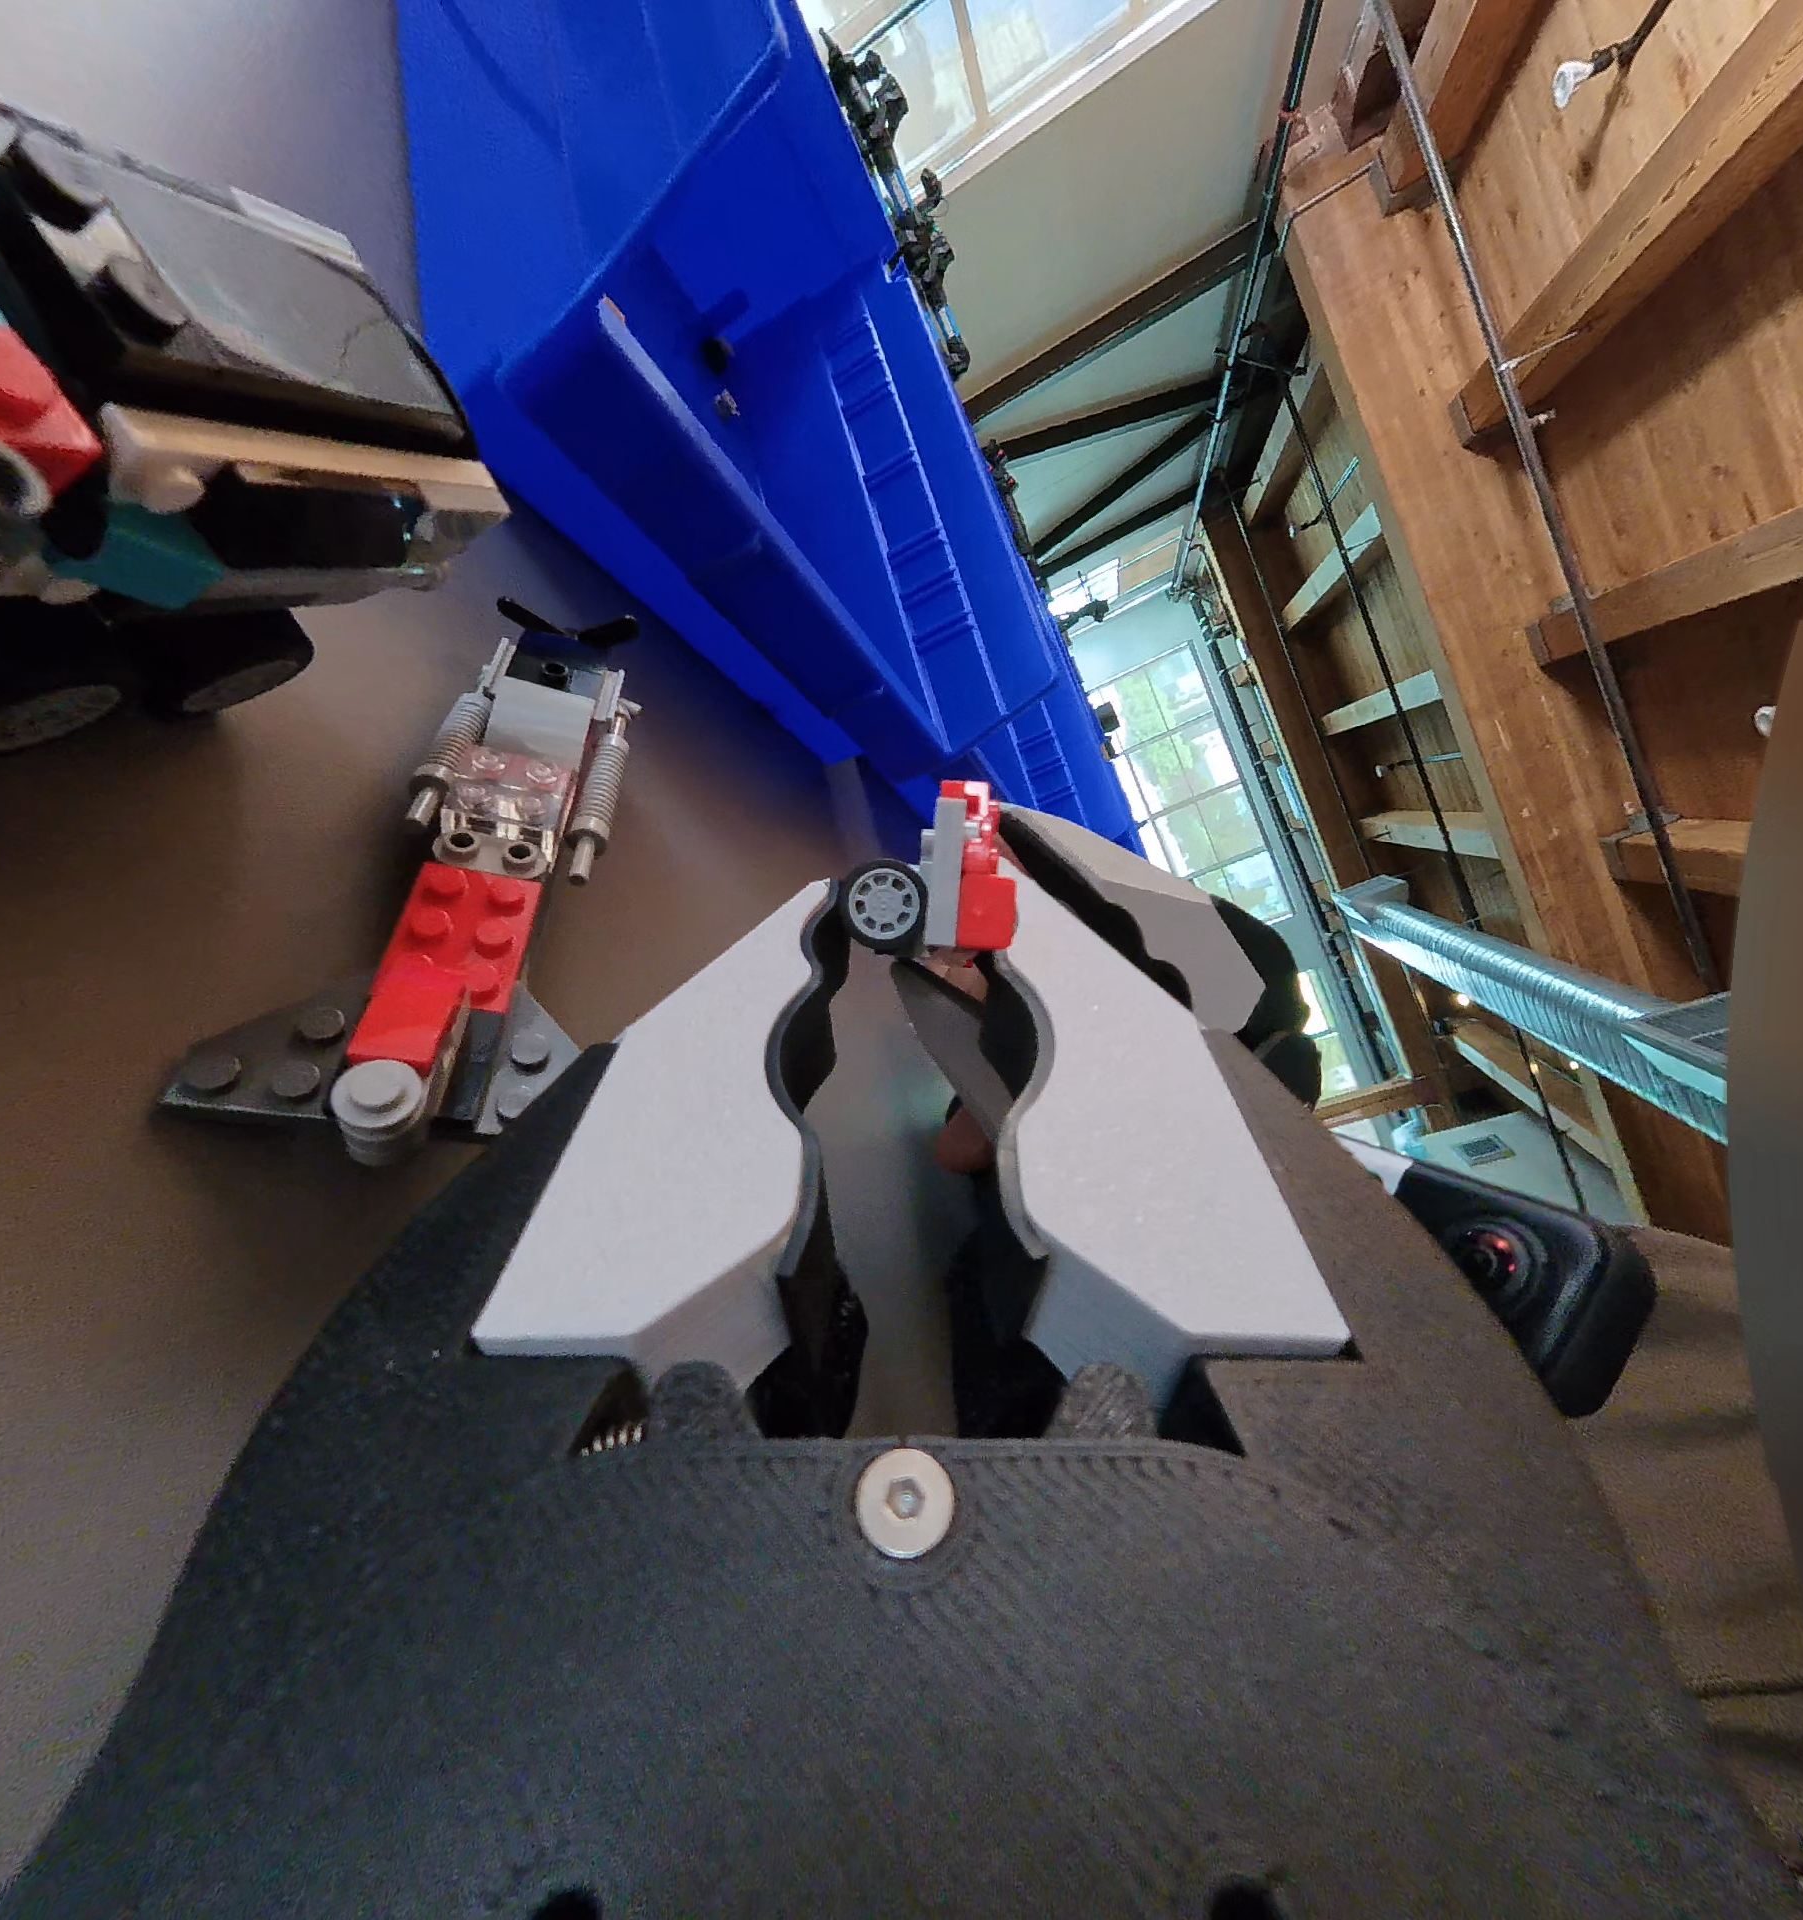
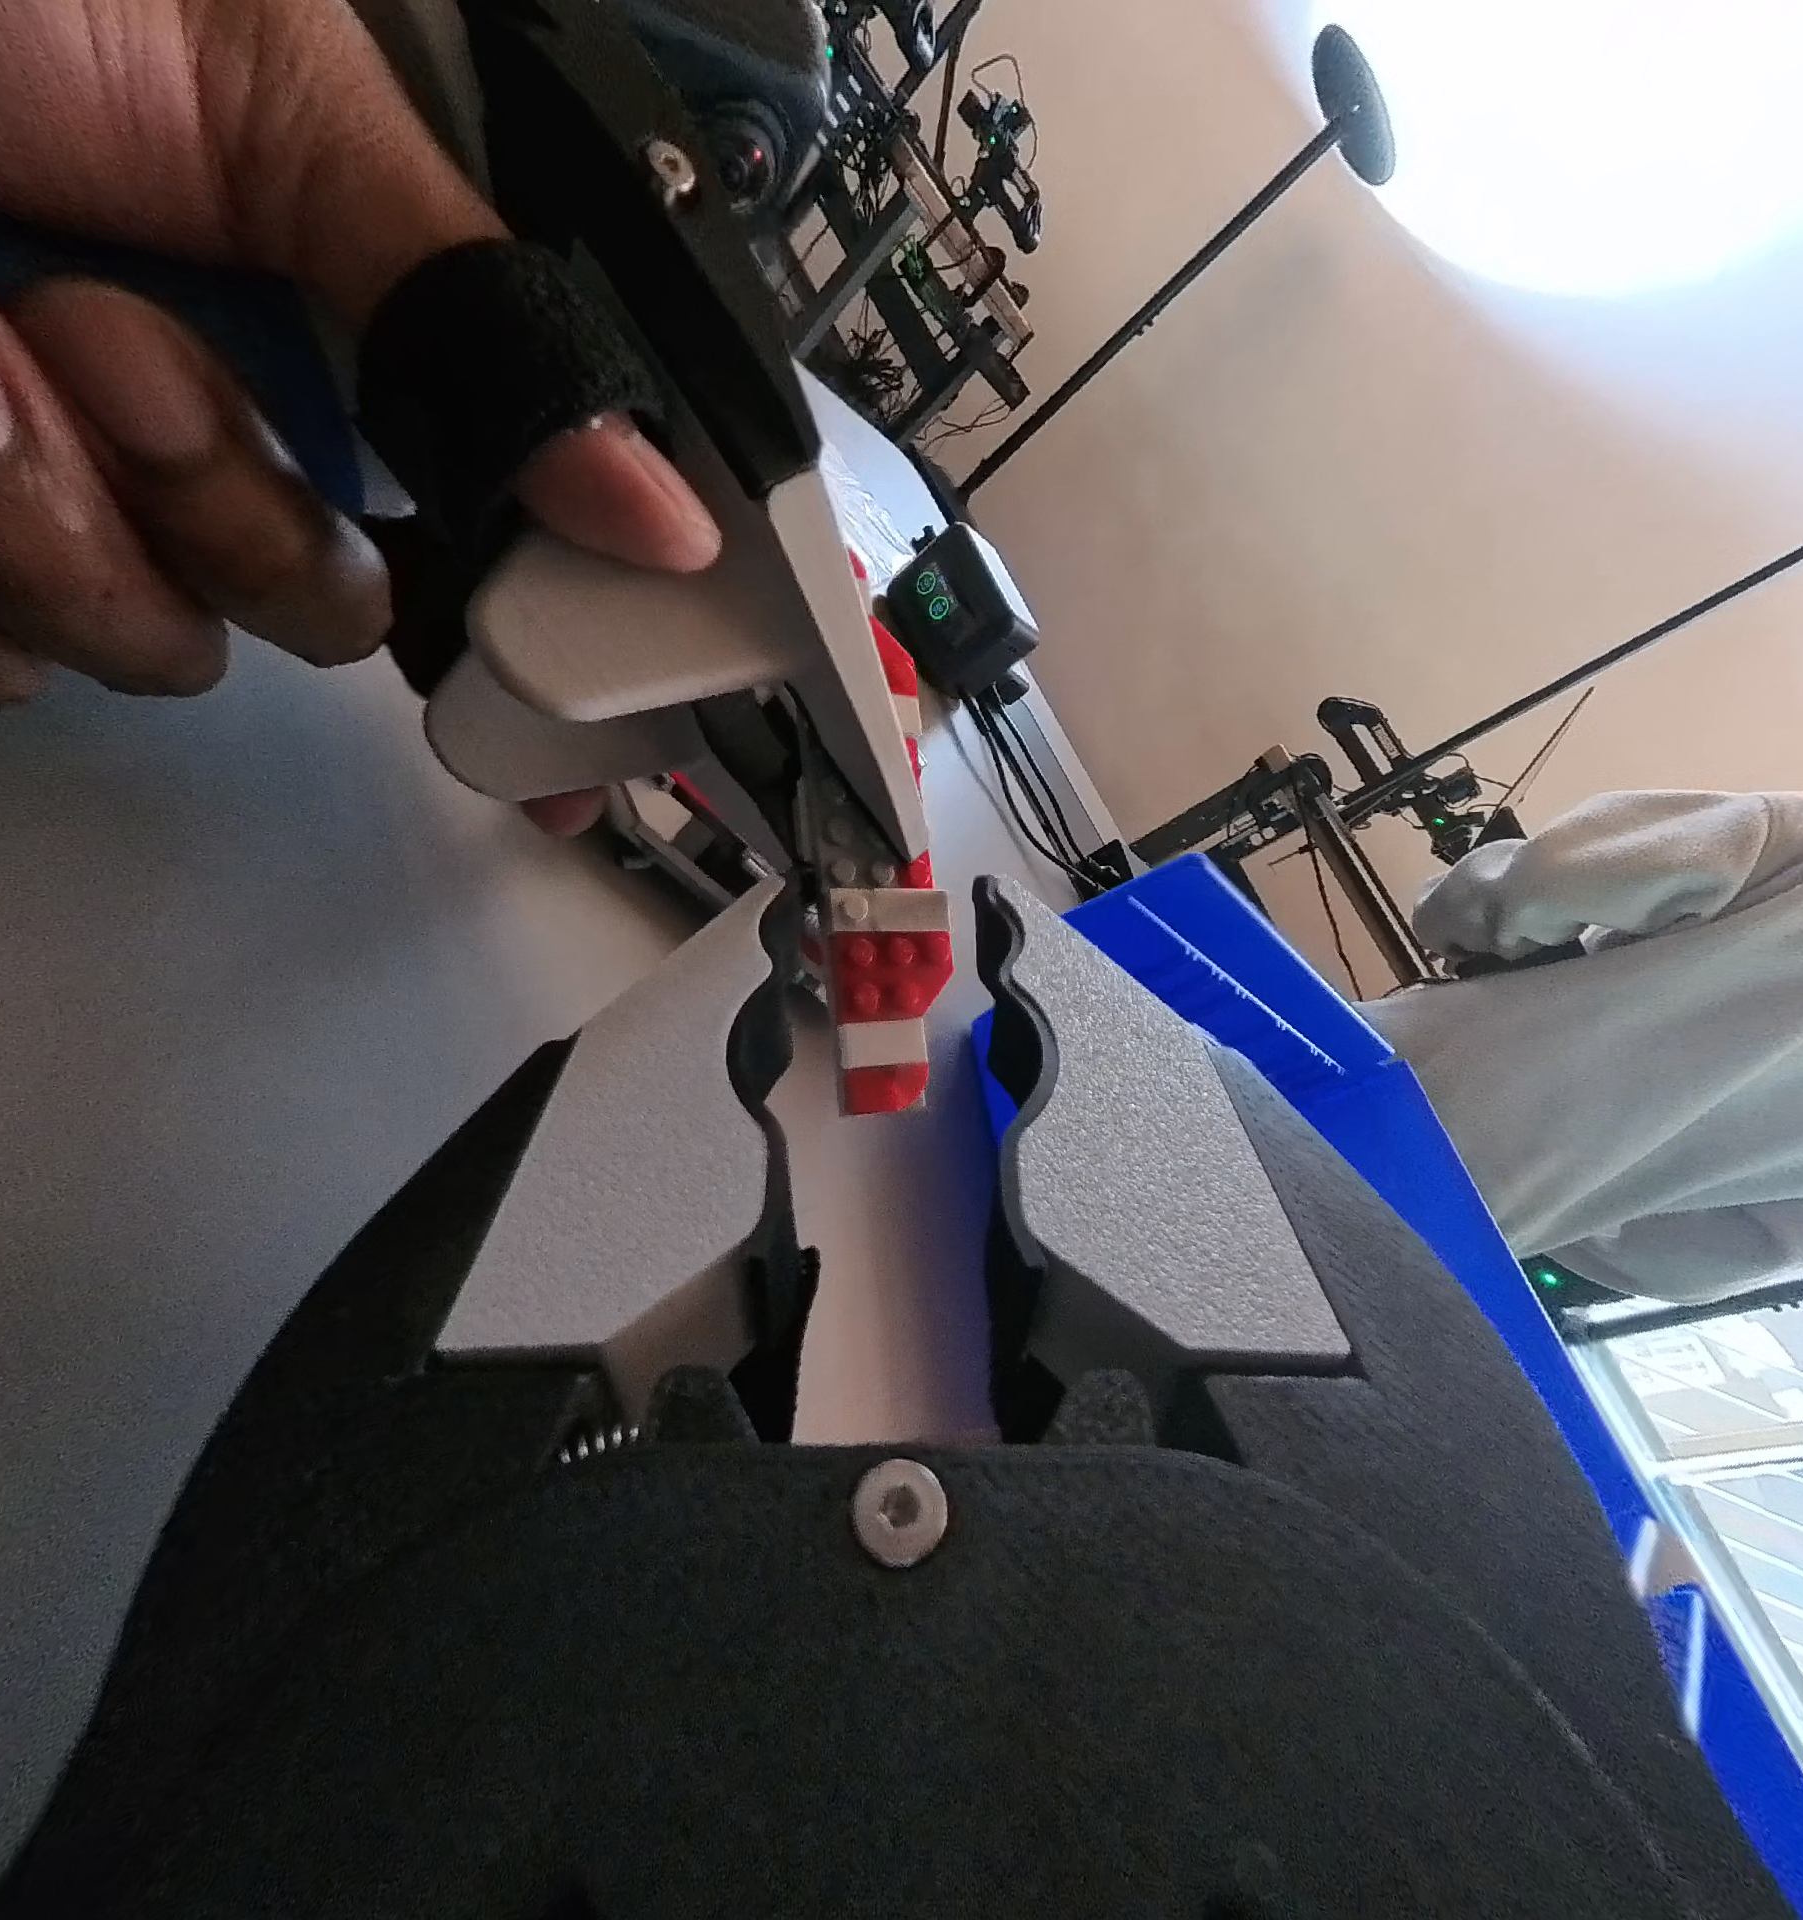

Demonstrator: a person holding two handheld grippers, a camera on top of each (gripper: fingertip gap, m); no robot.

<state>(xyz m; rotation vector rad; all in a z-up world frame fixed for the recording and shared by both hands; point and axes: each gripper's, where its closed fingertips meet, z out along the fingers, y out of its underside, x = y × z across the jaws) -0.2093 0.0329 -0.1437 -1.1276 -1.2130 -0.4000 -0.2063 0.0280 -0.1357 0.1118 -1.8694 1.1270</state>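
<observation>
Left gripper (image 1: 918, 914): narrowly parted, clamped on a red-and-grey brick piece (image 1: 964, 883) at frame centre.
Right gripper (image 2: 876, 935): open, pads clear of the striped end (image 2: 881, 997).
Lower left: brick plane (image 1: 429, 935) on the table (image 1: 97, 1299).

two hand-held grippers of the same make. the left gripper (image 1: 912, 925) and right gripper (image 2: 876, 935) each have a coarse-textured black printed body, one silver hex-socket screw (image 1: 904, 1501) at its centre, and two pale grey wedge-shaped fingers (image 1: 668, 1164) with wavy black-lined inner edges. a small coil spring (image 2: 598, 1442) shows by a finger base. the hand (image 2: 180, 343) wears a black knit finger sleeve (image 2: 492, 353); a pale grey sleeve (image 2: 1655, 1039) covers the other arm.
</observation>
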